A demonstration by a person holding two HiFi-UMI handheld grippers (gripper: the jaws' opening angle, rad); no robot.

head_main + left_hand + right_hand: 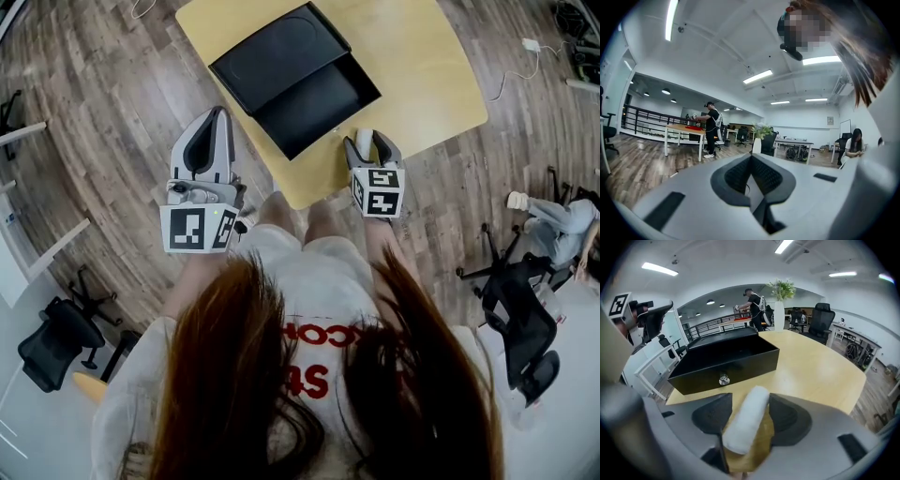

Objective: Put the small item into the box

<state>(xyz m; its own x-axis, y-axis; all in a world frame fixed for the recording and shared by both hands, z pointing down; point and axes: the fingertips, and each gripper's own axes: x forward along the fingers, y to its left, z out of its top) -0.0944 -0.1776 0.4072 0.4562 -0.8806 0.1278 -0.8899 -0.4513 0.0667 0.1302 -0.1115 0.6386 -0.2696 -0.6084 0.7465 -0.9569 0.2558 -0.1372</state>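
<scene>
Holds the right gripper (750, 400) spread wide around the white roll (744, 423) lying on the table (820, 369) just in front of the open black box (740, 363): not clamped yet, apparently set so for a grasp. Holds the left gripper (751, 160) closed and empty beside the table, probably to leave room.

Your stock, by finish:
- box (726, 357): was matt black, smooth; its knob (723, 379) shone like polished metal.
- table (820, 373): was smooth pale wood.
- small item (743, 427): looked white, napped cloth.
- right gripper (750, 403): was matt grey plastic.
</scene>
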